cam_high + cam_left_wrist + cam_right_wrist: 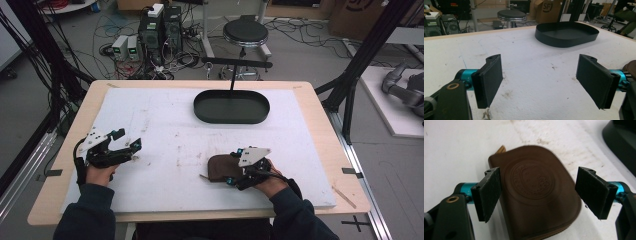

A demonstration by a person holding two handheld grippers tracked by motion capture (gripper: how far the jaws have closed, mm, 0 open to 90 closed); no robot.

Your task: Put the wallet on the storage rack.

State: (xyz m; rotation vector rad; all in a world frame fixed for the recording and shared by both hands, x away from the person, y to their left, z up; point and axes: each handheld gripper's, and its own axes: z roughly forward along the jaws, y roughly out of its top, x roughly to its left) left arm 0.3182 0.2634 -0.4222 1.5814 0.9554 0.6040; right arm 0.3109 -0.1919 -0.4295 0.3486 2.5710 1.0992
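Observation:
A brown leather pouch [218, 167] with a round embossed seal lies flat on the white board, front right of centre. My right gripper [233, 167] is open, its jaws standing on either side of the pouch [536, 192] without touching it. A black oval tray [231, 106] sits at the back of the board. At the left, my left gripper [127, 141] is open just above the bare board [534, 75], with nothing between its pads. The pouch's edge [630, 68] peeks in at the right of the left gripper view.
The white board [165, 130] covers a wooden table [80, 115]. A thin black post [233, 80] with a crossbar rises from the tray's far side. A round stool [245, 33], computers and cables stand on the floor beyond.

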